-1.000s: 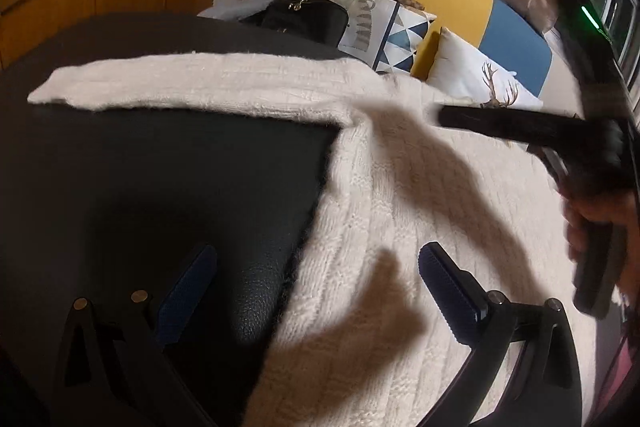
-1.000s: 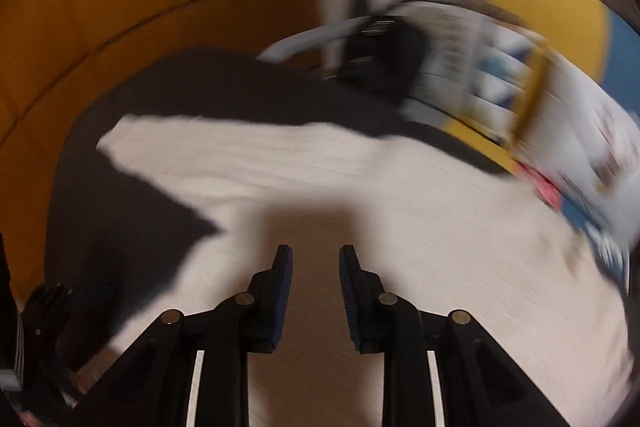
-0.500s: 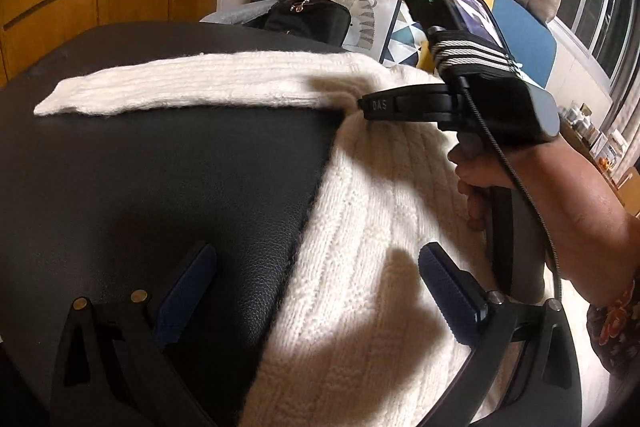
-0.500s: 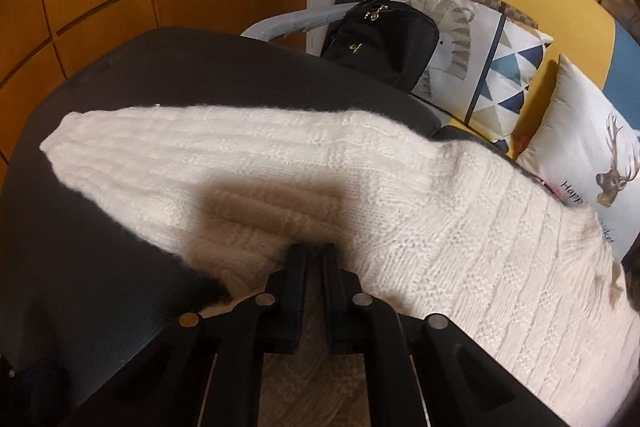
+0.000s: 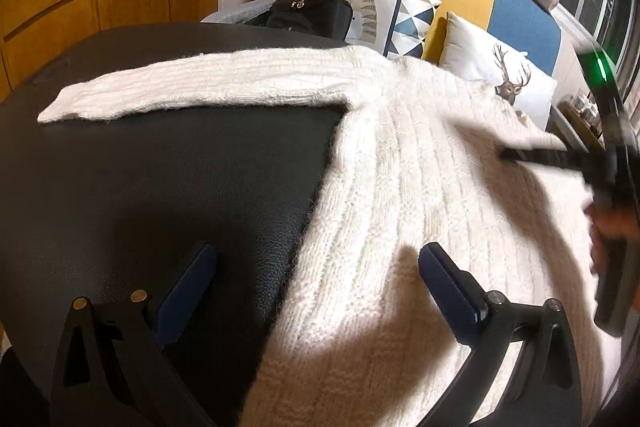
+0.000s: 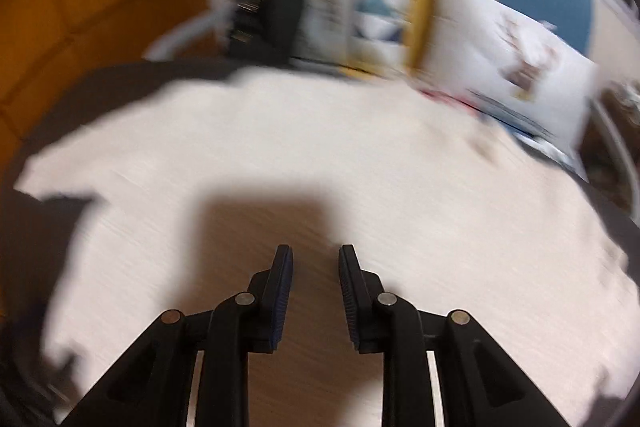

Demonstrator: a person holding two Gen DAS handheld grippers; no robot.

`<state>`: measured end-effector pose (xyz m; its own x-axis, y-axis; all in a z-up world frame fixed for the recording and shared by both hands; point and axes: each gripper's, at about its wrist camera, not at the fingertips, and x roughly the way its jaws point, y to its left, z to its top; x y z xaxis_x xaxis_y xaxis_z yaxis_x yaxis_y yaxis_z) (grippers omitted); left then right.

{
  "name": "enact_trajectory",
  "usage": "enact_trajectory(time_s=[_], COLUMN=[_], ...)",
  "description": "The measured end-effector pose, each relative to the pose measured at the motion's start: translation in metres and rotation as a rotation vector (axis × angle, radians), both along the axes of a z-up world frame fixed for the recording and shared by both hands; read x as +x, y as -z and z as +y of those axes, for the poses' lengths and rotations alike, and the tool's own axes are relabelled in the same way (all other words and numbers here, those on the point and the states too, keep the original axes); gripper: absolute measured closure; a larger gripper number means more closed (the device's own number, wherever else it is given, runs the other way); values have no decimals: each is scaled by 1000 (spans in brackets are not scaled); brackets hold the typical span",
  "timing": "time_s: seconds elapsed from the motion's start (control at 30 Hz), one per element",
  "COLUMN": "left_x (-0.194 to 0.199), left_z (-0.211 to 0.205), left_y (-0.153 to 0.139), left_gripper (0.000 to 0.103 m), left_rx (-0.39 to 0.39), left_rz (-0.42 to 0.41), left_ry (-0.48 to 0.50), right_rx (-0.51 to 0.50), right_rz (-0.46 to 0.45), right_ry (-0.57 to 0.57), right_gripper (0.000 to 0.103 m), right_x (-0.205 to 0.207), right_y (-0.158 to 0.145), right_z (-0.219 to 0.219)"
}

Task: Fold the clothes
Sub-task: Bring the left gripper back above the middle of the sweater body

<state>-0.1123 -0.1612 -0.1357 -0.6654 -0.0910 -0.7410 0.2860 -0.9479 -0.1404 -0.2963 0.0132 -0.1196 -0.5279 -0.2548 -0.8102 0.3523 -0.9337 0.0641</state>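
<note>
A cream knit sweater (image 5: 420, 195) lies flat on the dark surface (image 5: 160, 187), one sleeve (image 5: 192, 91) stretched toward 10 o'clock, its cuff short of the surface's rim. Bare dark room lies below that sleeve, from 7 to 9 o'clock. The left gripper (image 5: 316, 279) hovers over the sweater's side edge, jaws spread wide and empty. The right gripper (image 6: 315, 279) hangs over the sweater's body, jaws parted with a narrow gap, holding nothing; that view is blurred.

Cream knit sweater (image 5: 400, 187) flat, sleeve outstretched
</note>
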Motion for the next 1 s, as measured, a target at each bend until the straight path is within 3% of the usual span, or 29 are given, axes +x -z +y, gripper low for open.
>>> enact_trajectory(time_s=[0.17, 0.27, 0.33, 0.4, 0.53, 0.7, 0.83, 1.0], left_x=[-11, -14, -17, -28, -60, -73, -69, -69], left_z=[9, 9, 14, 24, 58, 98, 89, 93], left_y=[1, -8, -12, -17, -15, -1, -1, -1], left_gripper=[0, 0, 0, 0, 0, 0, 0, 0], left_rx=[-77, -22, 3, 16, -43, -193, -137, -156], left_rz=[-90, -109, -74, -61, -105, -127, -107, -103], left_ry=[20, 15, -11, -3, 96, 195, 195, 196], right_rx=[-75, -102, -17, 25, -46, -365, -486, -584], right_rz=[33, 41, 57, 36, -46, -56, -71, -30], right_ry=[-1, 35, 82, 120, 169, 295, 516, 880], right_gripper=[79, 78, 77, 77, 77, 76, 75, 71], right_x=[15, 29, 39, 46, 52, 83, 118, 169], right_y=[1, -13, -15, -10, 3, -18, -12, -5], right_z=[26, 37, 43, 58, 100, 197, 307, 456])
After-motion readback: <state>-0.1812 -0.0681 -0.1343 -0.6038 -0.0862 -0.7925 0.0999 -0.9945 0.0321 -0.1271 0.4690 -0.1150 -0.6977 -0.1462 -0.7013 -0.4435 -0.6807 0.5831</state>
